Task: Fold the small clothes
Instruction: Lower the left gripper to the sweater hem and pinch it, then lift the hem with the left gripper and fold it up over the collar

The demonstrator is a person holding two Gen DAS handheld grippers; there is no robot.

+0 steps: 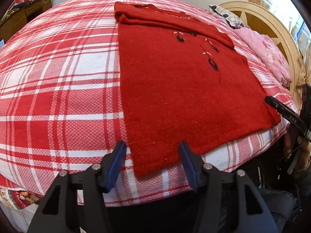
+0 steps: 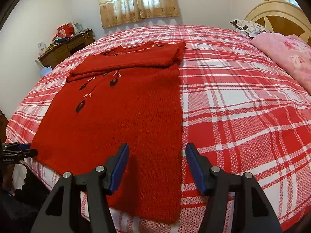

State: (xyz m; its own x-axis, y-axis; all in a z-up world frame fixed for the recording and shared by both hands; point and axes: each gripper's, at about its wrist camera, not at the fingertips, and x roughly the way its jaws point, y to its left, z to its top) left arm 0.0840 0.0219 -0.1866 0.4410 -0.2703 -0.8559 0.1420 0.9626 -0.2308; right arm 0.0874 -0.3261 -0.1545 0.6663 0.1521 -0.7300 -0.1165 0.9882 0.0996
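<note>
A red knitted sweater [image 1: 175,89] [image 2: 120,120] with black flower embroidery lies flat on the plaid bed cover [image 1: 58,97] [image 2: 243,116]. Its sleeves are folded across the chest, and its hem is at the near bed edge. My left gripper [image 1: 152,145] is open, its blue pads straddling the hem's left corner without pressing on it. My right gripper [image 2: 157,147] is also open, over the hem's right corner and the sweater's side edge. One finger of the right gripper [image 1: 279,107] shows at the far hem corner in the left wrist view. The left gripper [image 2: 19,151] appears at the left edge of the right wrist view.
A pink quilt [image 1: 268,54] [image 2: 287,58] and a patterned pillow [image 2: 246,27] lie by the cream headboard [image 1: 262,13] [image 2: 279,13]. A cluttered wooden desk [image 2: 64,48] stands against the far wall. The bed's near edge drops off just below both grippers.
</note>
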